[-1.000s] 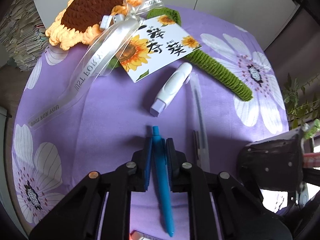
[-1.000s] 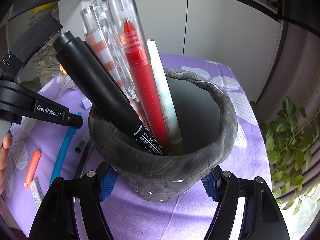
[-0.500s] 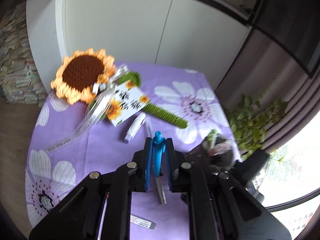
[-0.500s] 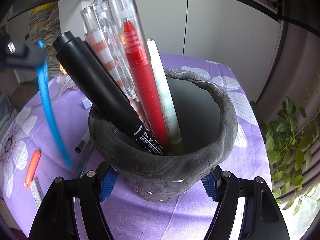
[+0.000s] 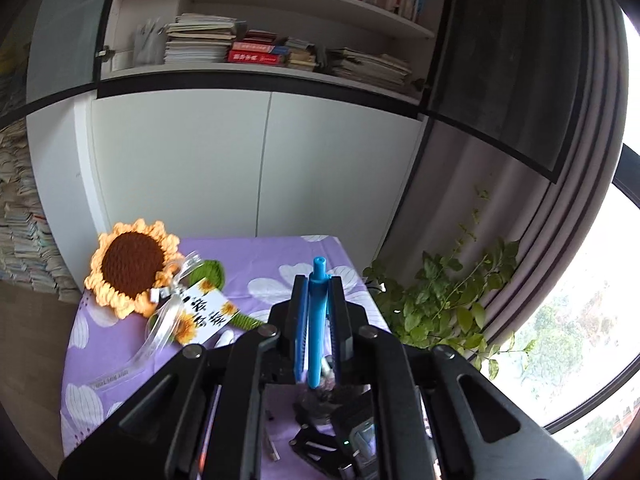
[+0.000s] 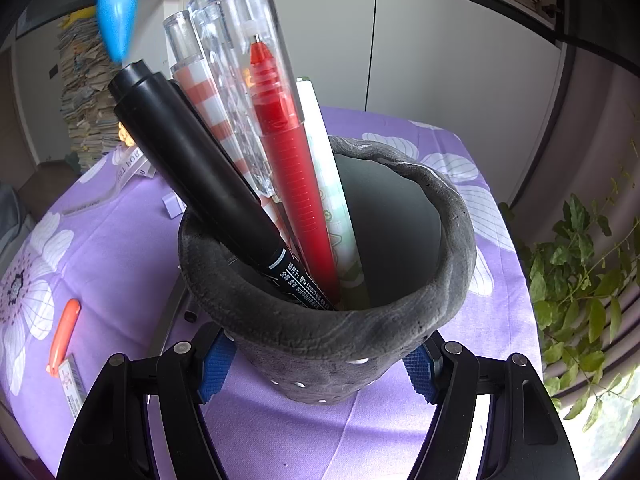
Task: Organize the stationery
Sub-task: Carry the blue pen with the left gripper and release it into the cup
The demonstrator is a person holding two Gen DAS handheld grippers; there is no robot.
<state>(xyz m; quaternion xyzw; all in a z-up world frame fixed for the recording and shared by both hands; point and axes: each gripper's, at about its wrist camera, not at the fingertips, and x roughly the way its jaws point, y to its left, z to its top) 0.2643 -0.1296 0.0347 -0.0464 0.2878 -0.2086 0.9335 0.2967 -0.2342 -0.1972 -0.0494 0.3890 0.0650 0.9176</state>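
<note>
Left gripper (image 5: 317,312): I held it raised well above the worktop (image 5: 120,344), pointing level at the cupboard; my fingers (image 5: 299,320) were clamped on the blue pen (image 5: 316,320), which stood upright.
Right gripper (image 6: 316,360): low on the worktop, my fingers (image 6: 214,360) pressed against both sides of the grey pen pot (image 6: 332,344).
Blue pen tip: blurred, above the black marker (image 6: 200,184) in the pot.
Writing: small white print on the marker, unreadable; ribbon (image 6: 120,180) lettering unclear.

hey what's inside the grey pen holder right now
The grey pen holder holds a black marker, red pen, checked pen, clear pen and white pen. Its bottom is hidden.
</note>
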